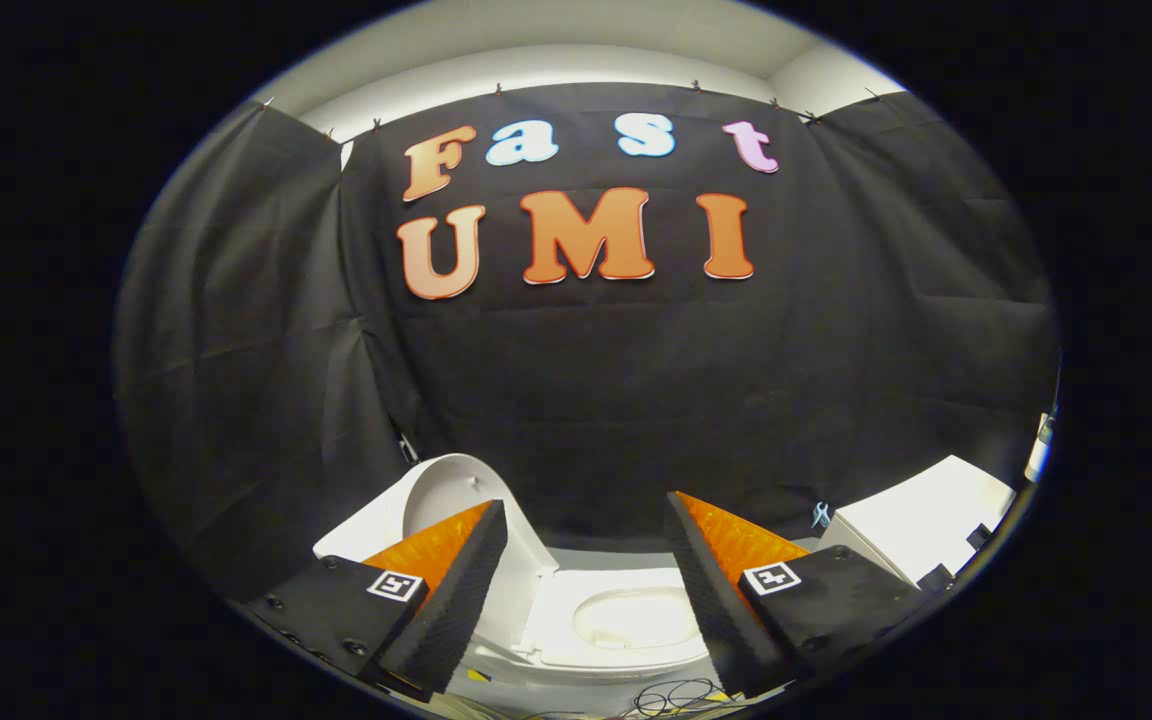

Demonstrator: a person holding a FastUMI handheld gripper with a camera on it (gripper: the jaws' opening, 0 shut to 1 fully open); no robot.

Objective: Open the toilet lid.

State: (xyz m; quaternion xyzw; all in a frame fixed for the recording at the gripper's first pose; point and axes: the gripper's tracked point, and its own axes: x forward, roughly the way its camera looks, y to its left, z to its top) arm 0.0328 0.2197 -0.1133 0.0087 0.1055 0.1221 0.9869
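You are holding the gripper (586, 570) with its fingers spread wide, gripping nothing. The toilet lid (446, 495) is already standing upright at lower left, the seat (626, 620) exposed between the fingers. Back away gently without bumping the lid.

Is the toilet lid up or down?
Up. The lid stands raised behind one finger, and the seat and bowl show between the open gripper fingers, which touch nothing.

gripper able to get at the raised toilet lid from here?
Probably yes. The gripper is open and holds nothing; the toilet lid stands upright just beyond one finger, beside the exposed seat, with nothing between them.
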